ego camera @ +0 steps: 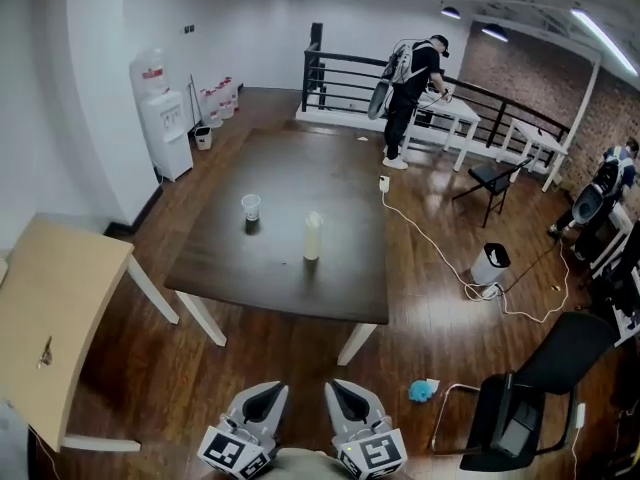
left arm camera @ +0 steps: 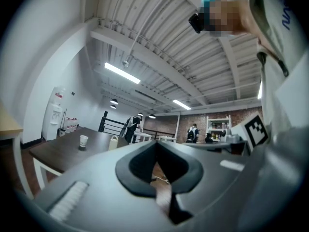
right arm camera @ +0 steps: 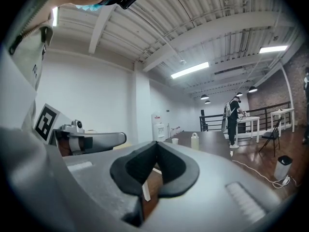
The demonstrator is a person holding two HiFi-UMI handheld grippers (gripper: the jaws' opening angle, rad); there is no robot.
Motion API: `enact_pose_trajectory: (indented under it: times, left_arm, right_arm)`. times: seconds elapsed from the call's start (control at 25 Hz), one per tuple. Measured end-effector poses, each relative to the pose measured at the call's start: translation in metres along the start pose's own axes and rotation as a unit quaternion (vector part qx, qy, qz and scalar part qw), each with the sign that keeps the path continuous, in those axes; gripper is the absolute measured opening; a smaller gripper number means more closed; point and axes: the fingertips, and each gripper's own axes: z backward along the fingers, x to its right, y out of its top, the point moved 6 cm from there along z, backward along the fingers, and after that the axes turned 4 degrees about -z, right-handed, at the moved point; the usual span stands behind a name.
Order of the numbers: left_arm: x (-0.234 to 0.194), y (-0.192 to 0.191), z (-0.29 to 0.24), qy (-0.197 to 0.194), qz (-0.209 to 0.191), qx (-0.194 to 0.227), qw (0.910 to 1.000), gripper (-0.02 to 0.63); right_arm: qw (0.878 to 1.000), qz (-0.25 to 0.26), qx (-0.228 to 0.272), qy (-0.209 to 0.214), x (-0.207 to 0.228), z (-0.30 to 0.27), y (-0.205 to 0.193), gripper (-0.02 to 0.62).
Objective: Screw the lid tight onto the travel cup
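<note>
Dark wooden counter [ego camera: 290, 183] ahead, with the pale travel cup [ego camera: 313, 236] upright near its middle. A smaller cup [ego camera: 250, 206] stands apart to its left, possibly the lid. The left gripper [ego camera: 265, 396] and right gripper [ego camera: 343, 396] are level, side by side, well short of the counter, jaws closed on nothing. Only the gripper views catch the ribbed ceiling [left arm camera: 159, 42].

One travel cup [ego camera: 313, 236], one small cup [ego camera: 250, 206], one dark table [ego camera: 300, 163].

Water dispenser [ego camera: 165, 118] at the wall [ego camera: 60, 88]; white bin [ego camera: 490, 264], black chair [ego camera: 545, 373] on floor [ego camera: 420, 313].
</note>
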Motion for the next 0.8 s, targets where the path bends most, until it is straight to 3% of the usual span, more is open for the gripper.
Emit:
enact_pose_trajectory:
  times: [0.36, 0.8]
  left_arm:
    - [0.042, -0.035, 0.030, 0.046, 0.006, -0.034, 0.9983, 0.002]
    - [0.079, -0.041, 0.035, 0.052, 0.012, -0.040, 0.9978, 0.002]
  right_arm:
    - [0.999, -0.022, -0.034, 0.022, 0.006, 0.053, -0.032, 0.000]
    - [0.998, -0.026, -0.039, 0.028, 0.009, 0.084, -0.039, -0.002]
